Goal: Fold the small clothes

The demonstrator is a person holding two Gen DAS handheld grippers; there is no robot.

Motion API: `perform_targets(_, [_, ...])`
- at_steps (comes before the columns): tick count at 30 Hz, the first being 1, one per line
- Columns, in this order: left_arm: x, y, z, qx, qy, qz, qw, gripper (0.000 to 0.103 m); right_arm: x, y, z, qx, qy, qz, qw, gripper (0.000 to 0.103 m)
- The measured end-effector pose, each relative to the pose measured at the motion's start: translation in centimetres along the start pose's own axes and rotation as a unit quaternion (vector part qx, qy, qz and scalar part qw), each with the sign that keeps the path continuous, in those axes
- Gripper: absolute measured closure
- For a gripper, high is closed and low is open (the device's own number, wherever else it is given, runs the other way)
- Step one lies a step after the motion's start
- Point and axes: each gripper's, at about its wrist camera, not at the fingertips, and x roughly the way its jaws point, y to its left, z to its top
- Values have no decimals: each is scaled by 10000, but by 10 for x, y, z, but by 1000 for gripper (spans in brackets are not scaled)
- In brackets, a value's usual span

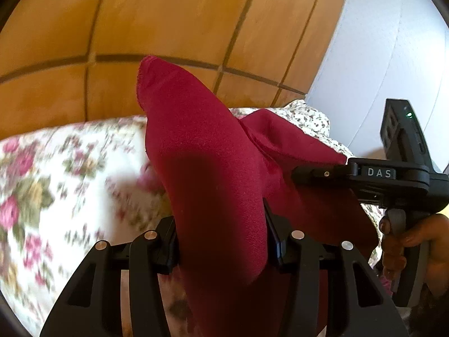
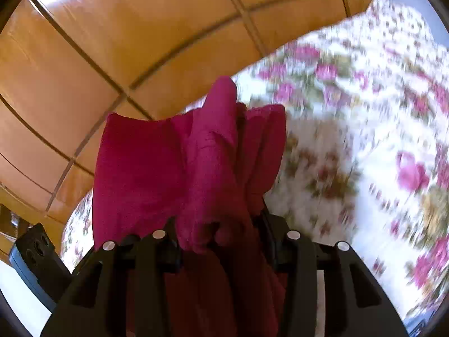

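A small dark red garment (image 1: 207,168) is held up off a floral bedspread (image 1: 56,174). My left gripper (image 1: 221,241) is shut on one part of it, and the cloth bulges out between the jaws. My right gripper (image 1: 311,172) comes in from the right in the left wrist view and pinches another edge of the same garment. In the right wrist view the red garment (image 2: 179,168) is bunched in folds between the jaws of my right gripper (image 2: 221,238). The fingertips of both grippers are hidden by cloth.
Wooden cupboard panels (image 1: 168,22) stand behind the bed, and a pale wall (image 1: 378,56) is at the right. The floral bedspread (image 2: 364,140) fills the right half of the right wrist view. The left gripper's body (image 2: 36,252) shows at that view's lower left.
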Motion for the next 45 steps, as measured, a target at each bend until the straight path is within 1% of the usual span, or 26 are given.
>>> perform_targets(3, [22, -7, 12, 111, -61, -58, 9999, 55, -6, -10, 13, -155, -490, -191, 9985, 62])
perform_targets(5, [41, -9, 21, 123, -54, -82, 9999, 54, -8, -16, 18, -210, -695, -349, 9968, 62])
perform_targets(9, [73, -14, 31, 304, 16, 119, 9995, 54, 0, -22, 30, -486, -994, -718, 9913, 62])
perform_targets(11, [87, -11, 34, 376, 17, 365, 9986, 54, 2, -24, 32, -599, -1135, -617, 9898, 75])
perform_targets(12, [93, -9, 35, 397, 26, 457, 9982, 54, 4, -25, 35, -600, -1176, -509, 9899, 76])
perform_targets(14, [105, 1, 37, 272, 120, 463, 9985, 54, 17, -27, 43, -520, -967, -571, 9923, 77])
perform_targets(15, [111, 10, 37, 72, 154, 413, 9990, 54, 23, -29, 44, -418, -862, -575, 9937, 77])
perform_targets(17, [120, 24, 33, -107, 215, 458, 9987, 51, 36, -40, 42, -59, -721, -464, 9963, 77])
perform_targets(20, [122, 35, 18, -295, 178, 389, 9986, 44, 50, -47, 38, 139, -380, -570, 9976, 76])
perform_targets(21, [119, 39, 18, -424, 174, 364, 9983, 35, 51, -47, 36, 103, -325, -625, 9975, 76])
perform_targets(22, [117, 39, 19, -485, 171, 429, 9978, 25, 49, -47, 35, 6, -325, -640, 9974, 72])
perform_targets(23, [116, 39, 18, -518, 166, 492, 9973, 22, 46, -45, 35, -64, -337, -630, 9974, 68])
perform_targets(24, [113, 40, 16, -552, 166, 534, 9969, 18, 42, -44, 34, -107, -373, -573, 9976, 55])
perform_targets(25, [108, 40, 13, -590, 151, 583, 9964, 14, 34, -43, 34, -85, -505, -625, 9967, 28])
perform_targets(26, [102, 41, 10, -668, 105, 647, 9956, 13, 24, -43, 33, -44, -691, -735, 9949, 20])
perform_targets(28, [90, 45, 1, -890, 0, 578, 9944, 12, 5, -46, 33, 49, -943, -665, 9933, 19])
perform_targets(30, [75, 53, -12, -1223, -125, 494, 9912, 12, -4, -49, 33, 63, -903, -715, 9933, 19])
perform_targets(33, [53, 59, -27, -1556, -305, 511, 9860, 12, -7, -50, 24, -81, -747, -773, 9942, 19])
perform_targets(35, [44, 59, -32, -1638, -401, 560, 9841, 12, 3, -48, 16, -260, -388, -836, 9954, 19])
perform_targets(36, [43, 58, -34, -1623, -359, 600, 9843, 12, 11, -48, 12, -375, -184, -968, 9944, 20])
perform_targets(38, [46, 53, -35, -1521, -212, 744, 9853, 12, 29, -54, 3, -602, 254, -1530, 9861, 20])
perform_targets(39, [48, 52, -34, -1467, -147, 808, 9858, 12, 38, -61, 0, -626, 485, -1852, 9795, 17])
perform_targets(40, [54, 50, -33, -1398, -39, 850, 9865, 12, 45, -75, -4, -398, 650, -1940, 9780, 11])
perform_targets(41, [60, 49, -33, -1327, 96, 903, 9870, 11, 46, -84, -6, -161, 669, -1856, 9802, 10])
perform_targets(42, [67, 47, -32, -1265, 260, 989, 9867, 11, 46, -96, -9, 338, 692, -1622, 9838, 9])
perform_targets(45, [68, 47, -33, -1250, 313, 1035, 9863, 10, 40, -104, -11, 883, 645, -1339, 9849, 9])
